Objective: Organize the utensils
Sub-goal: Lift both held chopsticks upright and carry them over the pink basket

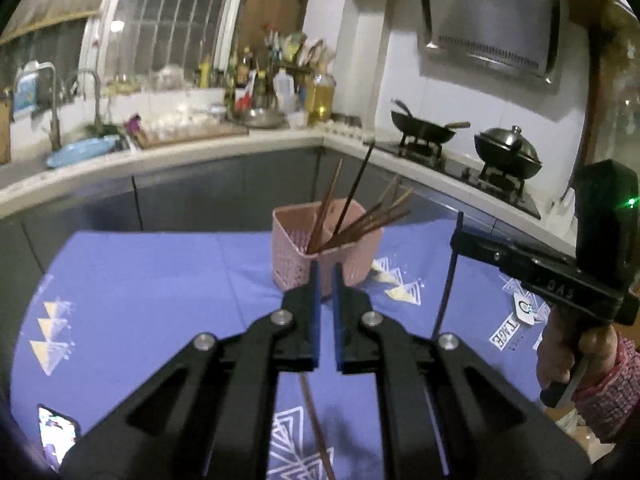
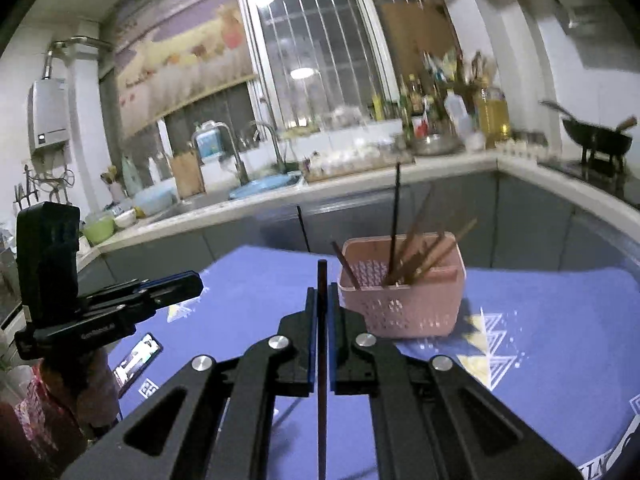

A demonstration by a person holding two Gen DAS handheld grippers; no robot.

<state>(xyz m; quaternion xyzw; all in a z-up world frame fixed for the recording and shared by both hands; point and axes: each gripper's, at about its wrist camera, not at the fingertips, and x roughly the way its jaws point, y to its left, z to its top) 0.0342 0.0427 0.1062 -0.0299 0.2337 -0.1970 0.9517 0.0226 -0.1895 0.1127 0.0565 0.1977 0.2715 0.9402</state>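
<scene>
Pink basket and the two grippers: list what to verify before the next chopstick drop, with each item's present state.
1. Right gripper clamps the dark chopstick: ok.
2. Left gripper clamps the brown chopstick: cannot tell; the stick shows only below the shut jaws.
3. Pink basket stands upright on the blue cloth: ok.
4. Basket has open room beside the leaning chopsticks: ok.
5. Grippers are apart from each other: ok.

Dim indoor light, ceiling lamp glare reflected in window [image 2: 301, 73] — background motion-blurred, heavy fisheye bending, dark vignette at corners.
</scene>
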